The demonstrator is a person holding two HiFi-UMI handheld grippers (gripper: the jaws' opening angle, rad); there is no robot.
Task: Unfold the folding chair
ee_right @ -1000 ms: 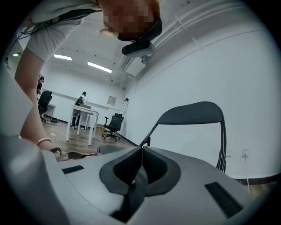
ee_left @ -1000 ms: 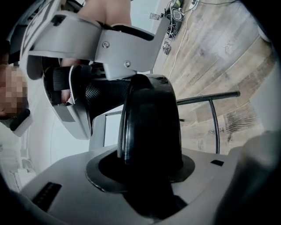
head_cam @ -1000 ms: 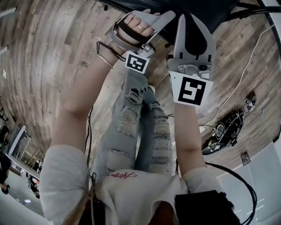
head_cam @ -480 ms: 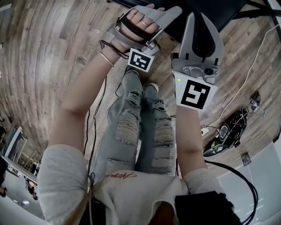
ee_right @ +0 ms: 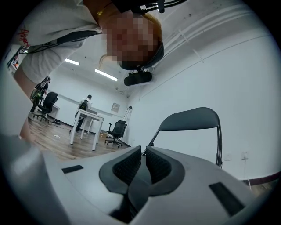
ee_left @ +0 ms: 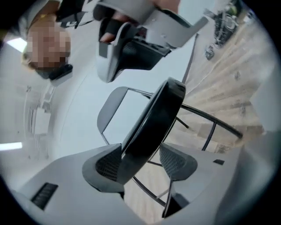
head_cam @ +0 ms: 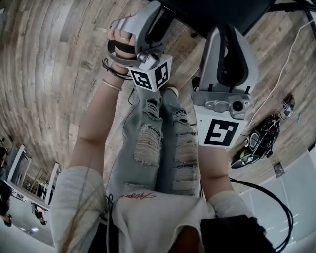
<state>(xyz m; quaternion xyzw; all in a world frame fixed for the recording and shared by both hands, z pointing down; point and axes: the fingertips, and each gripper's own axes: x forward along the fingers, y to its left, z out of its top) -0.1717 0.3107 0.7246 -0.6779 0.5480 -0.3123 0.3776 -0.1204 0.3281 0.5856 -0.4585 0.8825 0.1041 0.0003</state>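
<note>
1. Firstly, the left gripper [ee_left: 141,160] has its jaws wide apart, and they have just been opening. The black seat [ee_left: 160,114] of the folding chair [head_cam: 217,12] stands edge-on between them. It is close against the pad [ee_left: 107,162] at the picture's left and apart from the other pad.
2. Just below that gripper in the head view, the person's legs in torn jeans [head_cam: 163,143] stand on the wooden floor [head_cam: 59,59].
3. The folding chair is directly in front of the person, at the top of the head view. Its grey backrest [ee_right: 193,118] is upright before a white wall, and its thin frame tubes [ee_left: 210,121] run down to the floor.
4. The right gripper [ee_right: 143,158] has its jaws almost together, with only a narrow slit between the pads. In the head view its tips reach the dark seat edge. I cannot tell whether they pinch it.
5. At the far right, a bundle of cables [head_cam: 259,143] lies on the floor.
</note>
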